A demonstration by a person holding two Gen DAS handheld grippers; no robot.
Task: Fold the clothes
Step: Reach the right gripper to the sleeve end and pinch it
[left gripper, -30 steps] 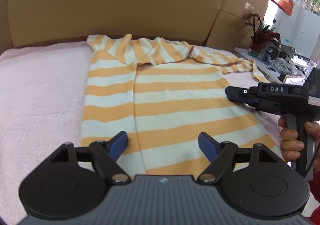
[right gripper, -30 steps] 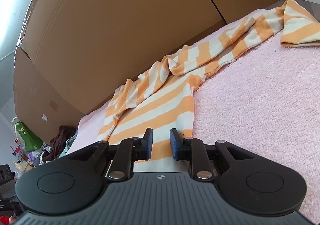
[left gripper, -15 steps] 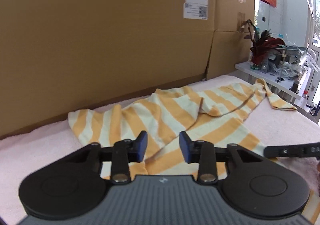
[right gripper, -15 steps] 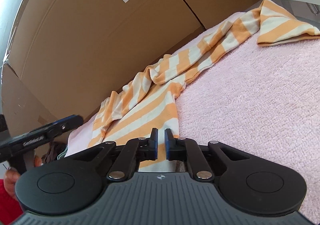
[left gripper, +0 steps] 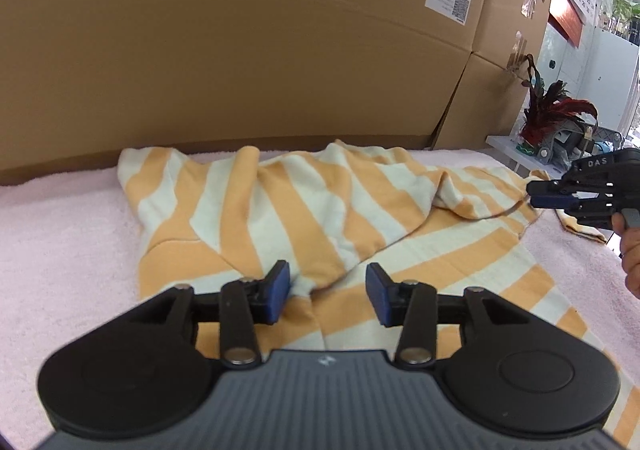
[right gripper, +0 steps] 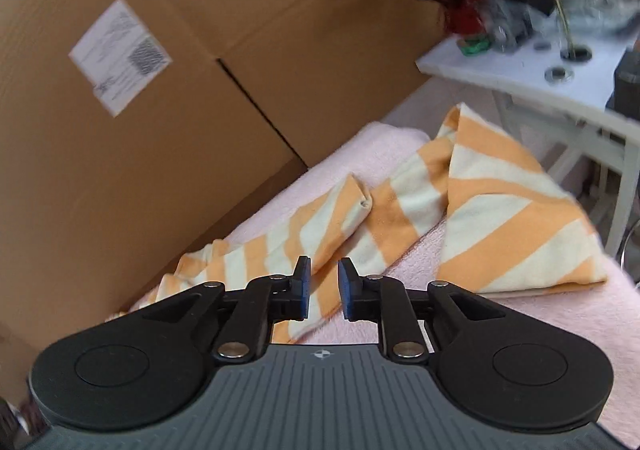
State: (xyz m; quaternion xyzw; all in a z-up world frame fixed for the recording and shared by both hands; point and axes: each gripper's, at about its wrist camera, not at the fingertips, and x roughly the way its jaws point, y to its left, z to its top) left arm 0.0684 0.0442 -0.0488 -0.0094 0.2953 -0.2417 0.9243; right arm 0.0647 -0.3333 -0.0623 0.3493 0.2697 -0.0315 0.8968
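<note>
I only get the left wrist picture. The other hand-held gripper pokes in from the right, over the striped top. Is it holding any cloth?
Observer: No. The right wrist view shows nothing between the pads of the right hand-held gripper. Its jaws are opening above the striped top.
Visitor: Where does the top's far end lie?
Observer: It ends in a flat flap on the pink towel, next to the white table.
Visitor: Anything on that table?
Observer: Small round metal pieces, too blurred to name.
</note>
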